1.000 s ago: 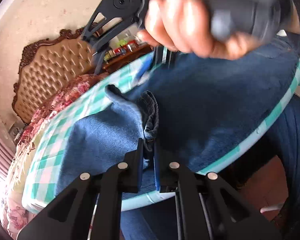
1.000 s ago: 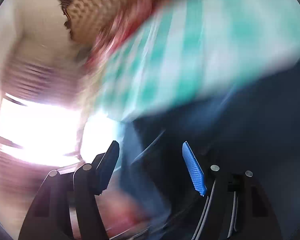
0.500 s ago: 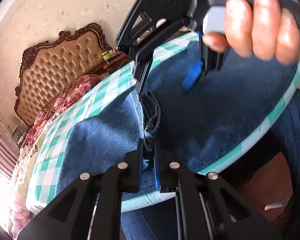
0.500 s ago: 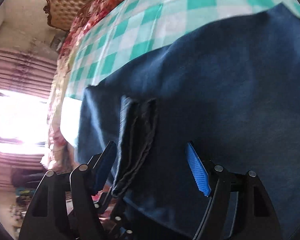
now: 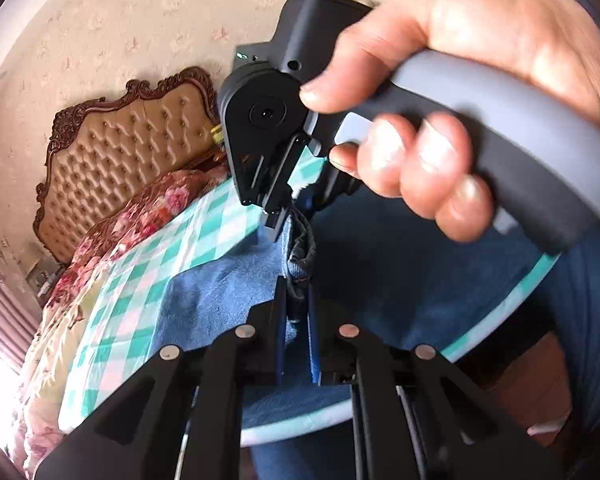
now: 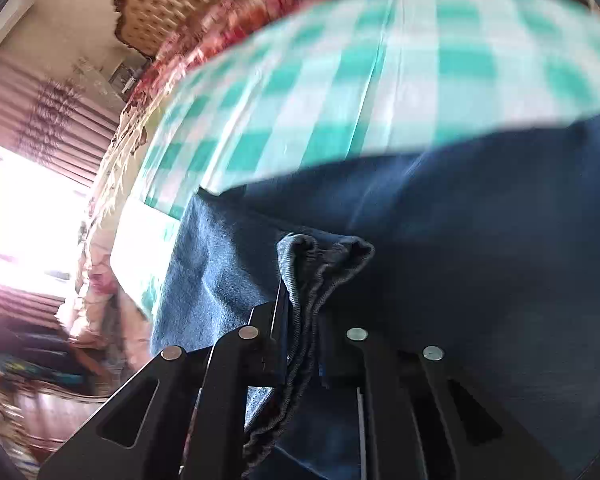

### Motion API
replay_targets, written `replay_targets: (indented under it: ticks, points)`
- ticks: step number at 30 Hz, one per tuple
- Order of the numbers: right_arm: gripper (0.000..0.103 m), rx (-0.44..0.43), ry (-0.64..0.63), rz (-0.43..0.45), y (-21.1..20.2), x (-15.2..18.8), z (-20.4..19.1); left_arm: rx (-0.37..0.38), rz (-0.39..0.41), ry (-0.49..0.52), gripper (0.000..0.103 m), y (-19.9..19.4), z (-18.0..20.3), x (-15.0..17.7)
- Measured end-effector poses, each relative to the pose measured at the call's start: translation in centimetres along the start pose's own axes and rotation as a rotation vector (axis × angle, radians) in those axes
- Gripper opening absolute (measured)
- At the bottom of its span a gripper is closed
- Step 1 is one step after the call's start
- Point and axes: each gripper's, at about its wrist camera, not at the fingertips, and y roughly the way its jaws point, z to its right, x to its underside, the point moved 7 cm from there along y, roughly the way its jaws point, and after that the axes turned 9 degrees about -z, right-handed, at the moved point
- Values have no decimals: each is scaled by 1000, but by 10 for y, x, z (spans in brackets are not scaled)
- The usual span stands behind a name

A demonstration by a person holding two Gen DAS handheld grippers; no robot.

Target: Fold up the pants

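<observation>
Pants (image 5: 380,280) hem pinched both grippers, left wrist view shows right hand (image 5: 440,100)

Pants (image 5: 400,272) are matt blue denim, paler and fuzzy inside. Checked tablecloth (image 5: 148,280) looks smooth. Headboard (image 5: 128,160), upper left, is tufted tan upholstery in carved glossy wood. Grippers' (image 5: 296,312) plastic is matt black.

The jeans (image 5: 400,272) are showing dark blue denim, paler blue on the turned-over side; the checked cloth (image 5: 148,280) is running teal and white; the bedspread (image 5: 140,216) is blooming red and pink florals; the tufted headboard (image 5: 132,152) is glowing tan; the right gripper (image 5: 276,216) is showing black.
</observation>
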Motion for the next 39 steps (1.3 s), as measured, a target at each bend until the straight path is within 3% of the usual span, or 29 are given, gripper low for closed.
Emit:
replay_targets:
  ticks: [4,7,9,10,11,13,14,18,23,24,25,26,29,33,39]
  points:
    - [12,148,-26,53,-26,6,39,91,40,32,9,3,44,-21]
    - [12,153,18,12,-12,10,76,136,10,64,9,20,79,-20]
    - [15,141,22,7,-5,15,89,127,-8,67,12,27,87,-16]
    - [18,123,22,18,-5,17,90,123,-7,72,18,27,90,-15]
    - [26,108,21,25,-6,19,90,114,-4,76,39,27,91,-14]
    - [43,82,17,45,-6,14,86,85,15,71,61,24,91,-13]
    - [51,69,23,56,-9,15,87,83,16,70,61,24,91,-10]
    - [51,9,83,66,-13,10,96,79,10,94,59,24,101,-7]
    - [50,26,61,76,-8,-1,91,66,-28,100,53,28,108,-11]
    - [45,39,57,81,-8,-2,91,63,-25,106,53,29,109,-12]
    - [40,58,55,83,-5,-5,89,69,-29,115,45,30,112,-14]
    - [30,89,51,86,-3,-10,86,86,-39,116,29,32,113,-14]
    - [19,108,33,95,-5,-9,88,96,-56,113,16,31,117,-15]
    - [17,51,37,132,-23,-5,89,67,-19,144,12,18,118,-24]
    - [17,63,74,147,-41,4,106,96,21,183,12,4,137,-40]
